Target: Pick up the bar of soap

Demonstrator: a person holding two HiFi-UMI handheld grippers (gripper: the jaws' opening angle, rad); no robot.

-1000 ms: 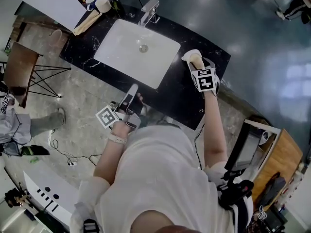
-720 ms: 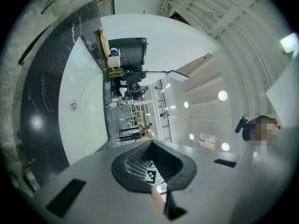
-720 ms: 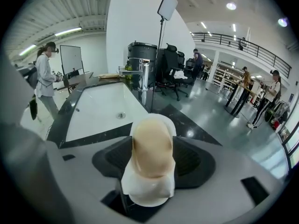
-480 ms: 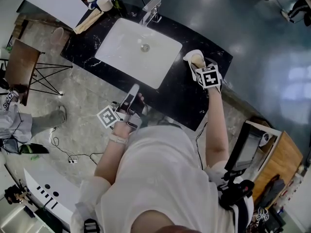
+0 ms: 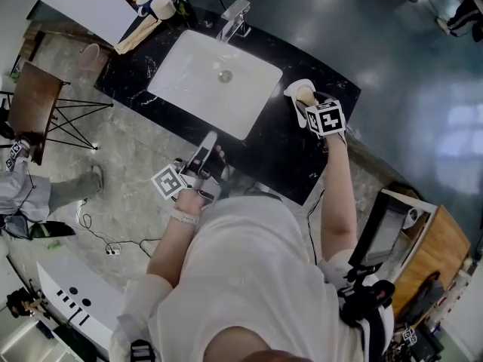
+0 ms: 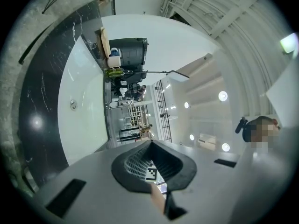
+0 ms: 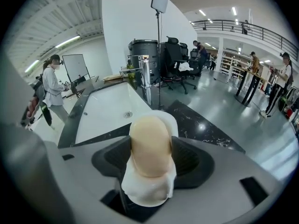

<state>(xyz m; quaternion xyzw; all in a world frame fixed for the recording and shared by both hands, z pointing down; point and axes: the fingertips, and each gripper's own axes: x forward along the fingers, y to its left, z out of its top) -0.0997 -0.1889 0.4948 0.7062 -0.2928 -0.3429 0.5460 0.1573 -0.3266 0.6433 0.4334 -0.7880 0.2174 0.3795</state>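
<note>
The pale yellow bar of soap (image 5: 305, 93) lies in a white dish (image 5: 294, 87) on the black counter, right of the sink. My right gripper (image 5: 304, 102) points steeply down over it. In the right gripper view the soap (image 7: 149, 141) fills the space between the black pads (image 7: 191, 160), still resting in its dish (image 7: 148, 195). These jaws have just been opening and stand wide, so the soap is between them but not gripped. My left gripper (image 5: 207, 139) hovers at the counter's near edge, in front of the sink, jaws together and empty.
The white sink (image 5: 189, 74) with its chrome faucet (image 5: 234, 17) takes up the counter's middle. Cups and a cloth (image 5: 155, 7) sit at its far left corner. The black marble counter (image 5: 283, 145) ends in front of the person. Other people stand in the background.
My right gripper has shifted slightly up in the head view and tipped further down over the soap, its marker cube now closer to the dish. The left gripper has stayed put.
</note>
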